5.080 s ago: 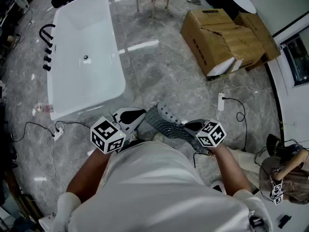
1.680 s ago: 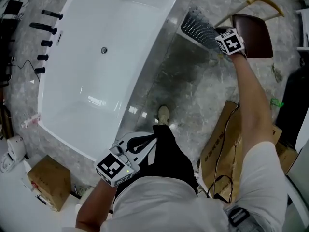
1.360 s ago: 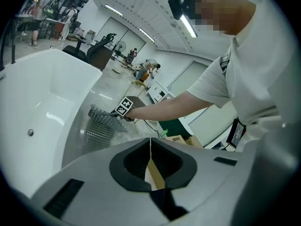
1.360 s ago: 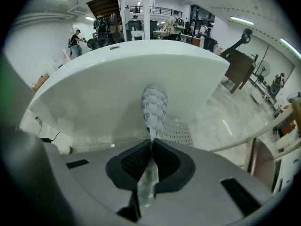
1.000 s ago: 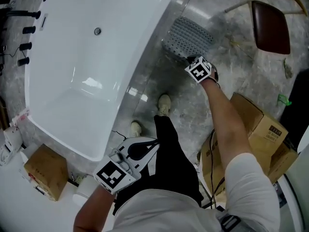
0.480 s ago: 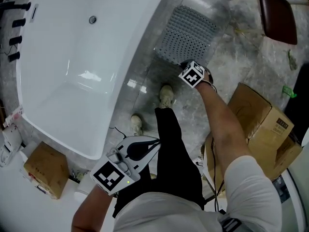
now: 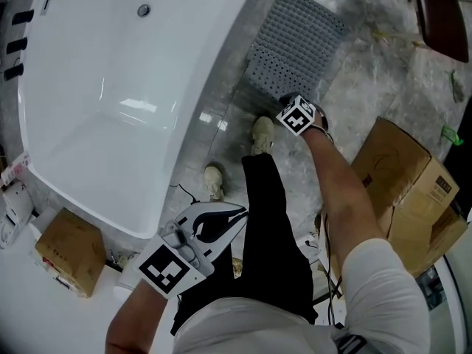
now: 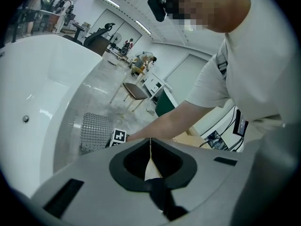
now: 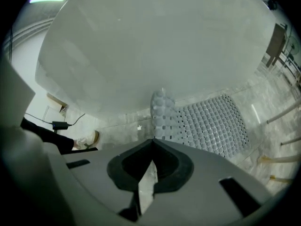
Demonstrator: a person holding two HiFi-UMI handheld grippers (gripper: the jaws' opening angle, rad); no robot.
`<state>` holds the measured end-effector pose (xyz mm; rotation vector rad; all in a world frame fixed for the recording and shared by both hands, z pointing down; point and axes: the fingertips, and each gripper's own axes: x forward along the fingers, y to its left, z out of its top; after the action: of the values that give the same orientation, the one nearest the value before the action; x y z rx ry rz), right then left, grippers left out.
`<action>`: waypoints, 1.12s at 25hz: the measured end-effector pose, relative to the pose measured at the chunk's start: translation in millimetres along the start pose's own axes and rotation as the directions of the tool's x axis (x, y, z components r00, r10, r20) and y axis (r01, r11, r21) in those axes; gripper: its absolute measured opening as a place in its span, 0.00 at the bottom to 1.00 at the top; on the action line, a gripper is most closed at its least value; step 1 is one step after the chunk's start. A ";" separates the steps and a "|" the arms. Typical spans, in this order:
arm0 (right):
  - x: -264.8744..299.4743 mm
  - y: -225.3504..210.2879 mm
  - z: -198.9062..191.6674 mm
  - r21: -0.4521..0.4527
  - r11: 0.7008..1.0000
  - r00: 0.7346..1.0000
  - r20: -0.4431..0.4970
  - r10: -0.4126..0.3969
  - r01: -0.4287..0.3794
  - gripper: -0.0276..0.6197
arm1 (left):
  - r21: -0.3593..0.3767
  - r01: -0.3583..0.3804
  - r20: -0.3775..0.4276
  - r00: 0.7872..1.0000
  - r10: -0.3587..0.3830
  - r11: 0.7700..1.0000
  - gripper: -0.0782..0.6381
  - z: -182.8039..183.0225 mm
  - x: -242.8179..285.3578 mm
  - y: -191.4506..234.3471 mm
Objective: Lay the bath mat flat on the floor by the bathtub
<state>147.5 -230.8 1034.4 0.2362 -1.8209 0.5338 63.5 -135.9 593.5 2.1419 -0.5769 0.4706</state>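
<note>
The grey perforated bath mat [image 7: 299, 46] lies spread on the marble floor beside the white bathtub [image 7: 110, 87]. My right gripper [image 7: 286, 100] is low at the mat's near edge, shut on it. In the right gripper view that edge of the mat [image 9: 211, 124] curls up into the right gripper's [image 9: 152, 140] closed jaws, with the bathtub wall [image 9: 141, 46] behind. My left gripper [image 7: 237, 214] is held near the person's waist, shut and holding nothing. The left gripper view shows the left gripper's [image 8: 150, 142] jaws pressed together, with the mat [image 8: 94, 131] far off.
Cardboard boxes [image 7: 402, 175] stand right of the person, and a smaller box [image 7: 66, 253] sits past the tub's near end. A brown chair [image 7: 442, 17] is at the top right. The person's shoes [image 7: 262, 135] stand just below the mat. Black taps [image 7: 15, 50] line the tub's left rim.
The right gripper has carried the mat from up in the air down to the floor and drawn its near edge toward the person, spreading it out. The left gripper has stayed at the waist.
</note>
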 end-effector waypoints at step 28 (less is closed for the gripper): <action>-155.6 125.9 6.0 0.070 0.997 0.993 0.102 -0.053 0.046 0.06 | 0.250 0.069 0.068 0.994 -0.089 0.966 0.14 7.0 -83.5 -123.3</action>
<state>138.5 -139.9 856.2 0.3596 -1.8942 0.5578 63.9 -55.9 467.7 2.4206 -0.4950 0.4344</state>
